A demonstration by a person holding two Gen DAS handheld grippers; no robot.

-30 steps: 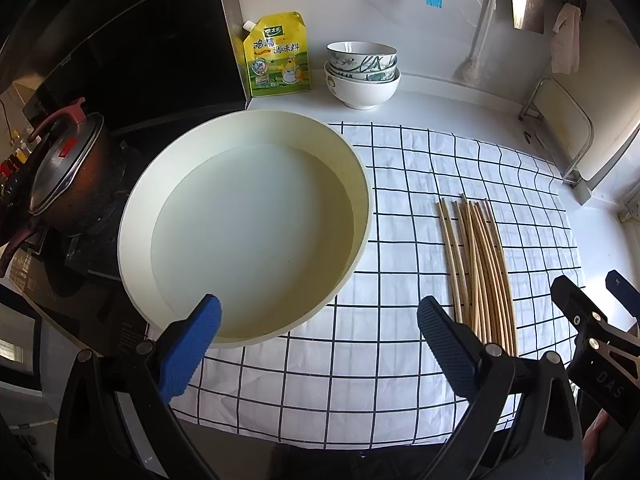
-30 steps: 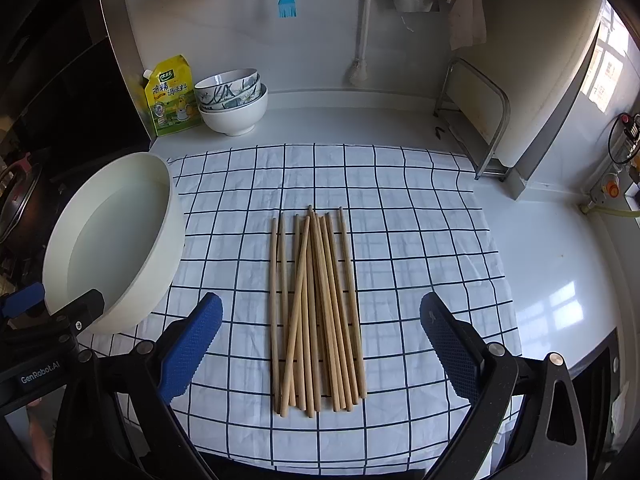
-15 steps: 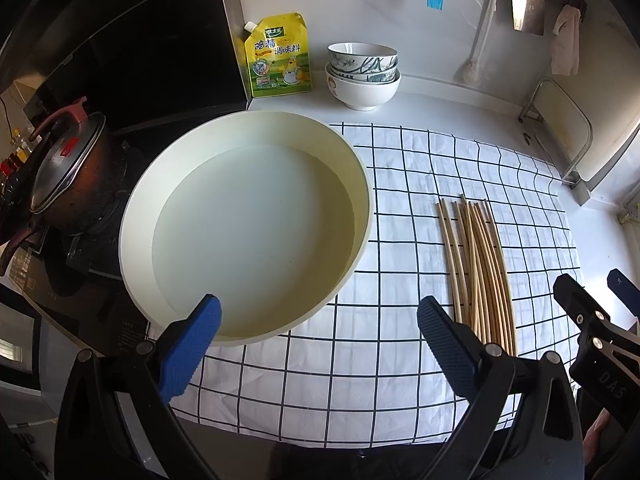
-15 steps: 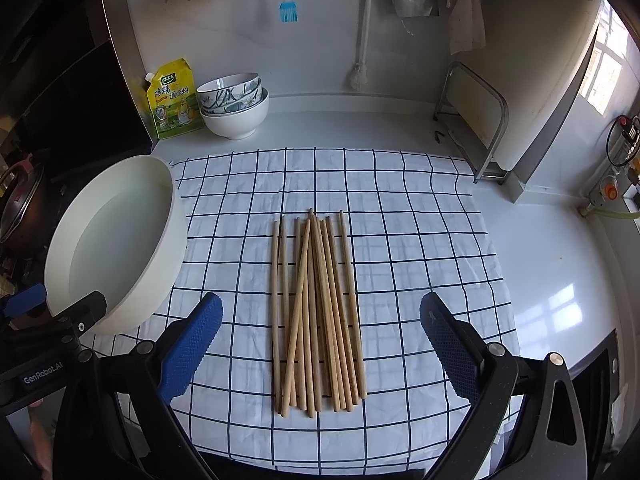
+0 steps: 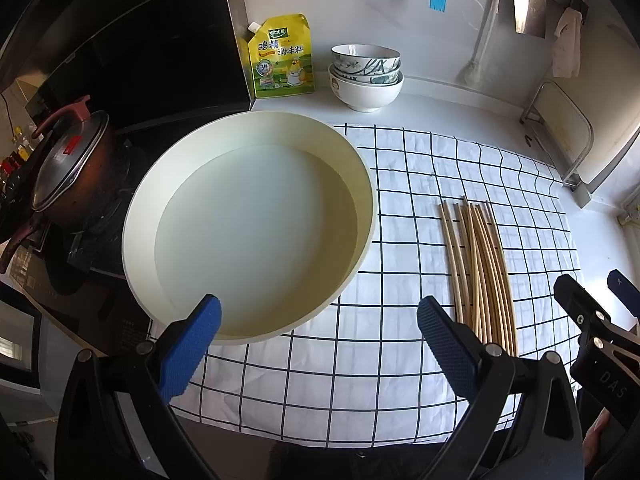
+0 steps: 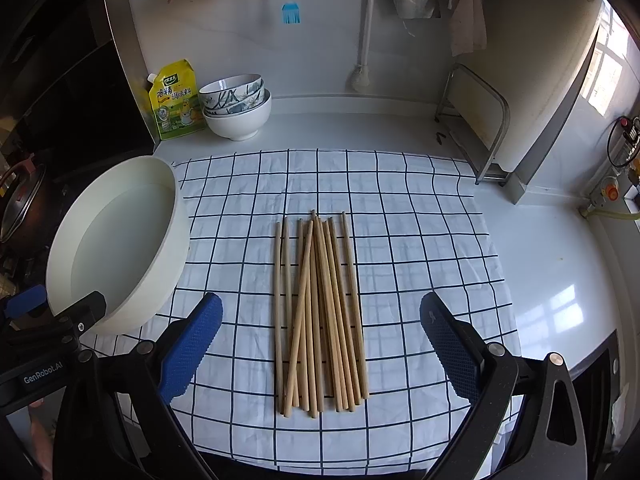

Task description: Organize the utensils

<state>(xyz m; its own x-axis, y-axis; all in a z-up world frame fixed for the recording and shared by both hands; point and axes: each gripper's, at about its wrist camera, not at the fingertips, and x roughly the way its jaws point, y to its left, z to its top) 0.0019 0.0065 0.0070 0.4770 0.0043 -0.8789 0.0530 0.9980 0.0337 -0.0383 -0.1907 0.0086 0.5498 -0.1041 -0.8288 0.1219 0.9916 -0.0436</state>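
Chopsticks (image 6: 320, 312) lie in a loose bundle on the checked cloth (image 6: 420, 240), straight ahead of the right gripper (image 6: 320, 344) and between its two blue pads, which stand wide apart with nothing held. The sticks run lengthwise away from that gripper, mostly side by side, with one lying slantwise across the others.

From the left gripper (image 5: 320, 340) the same chopsticks (image 5: 480, 272) sit ahead and to the right, just beyond its right pad. Its jaws are also spread wide and hold nothing. Directly ahead of it, and a little to the left, rests a large cream basin (image 5: 248, 152), its near rim just past the left pad (image 5: 192, 344); part of the basin sits on the cloth.

Farther off, by the wall, a yellow pouch (image 5: 282, 58) stands next to stacked bowls (image 5: 366, 76). A lidded pot (image 5: 68, 168) sits far to the left. Each gripper shows at the edge of the other's view.
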